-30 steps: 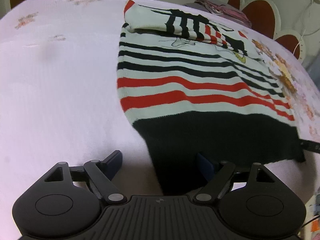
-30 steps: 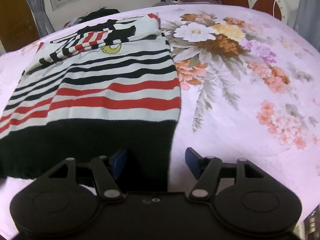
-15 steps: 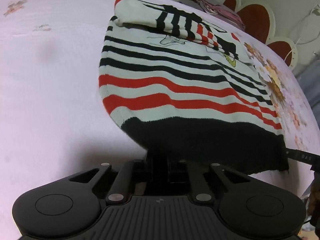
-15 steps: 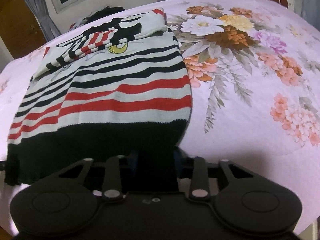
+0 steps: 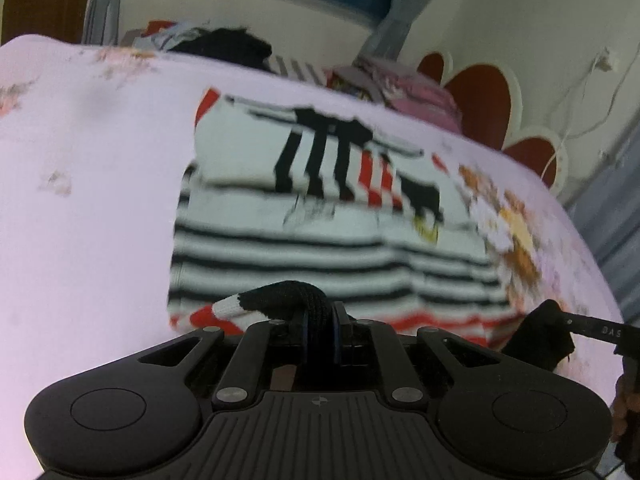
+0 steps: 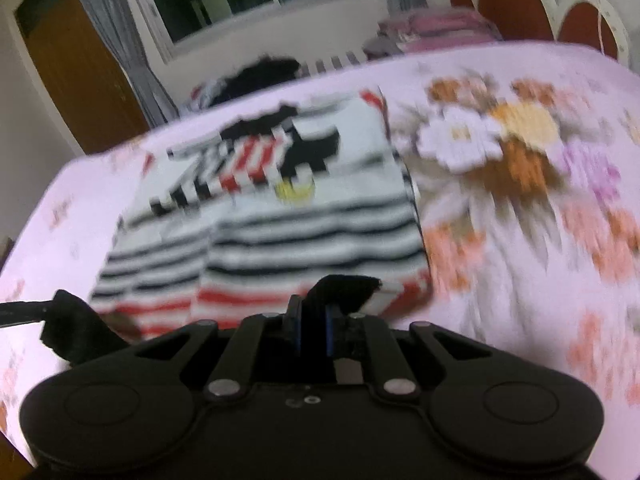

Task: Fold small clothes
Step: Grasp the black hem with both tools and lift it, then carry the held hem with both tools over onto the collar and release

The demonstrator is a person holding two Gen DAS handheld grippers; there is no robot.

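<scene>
Clamped at both black hem corners by left gripper [image 5: 320,322] and right gripper [image 6: 312,320], jaws just closed: striped red, white and black knit sweater [image 5: 320,232], hem raised above pink floral bedsheet [image 5: 88,184].

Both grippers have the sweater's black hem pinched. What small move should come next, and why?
Probably carry both corners forward, toward the folded sleeves. The left gripper and the right gripper are each shut on a corner of the sweater at its black hem, already raised off the bed, while the striped body still lies flat ahead.
</scene>
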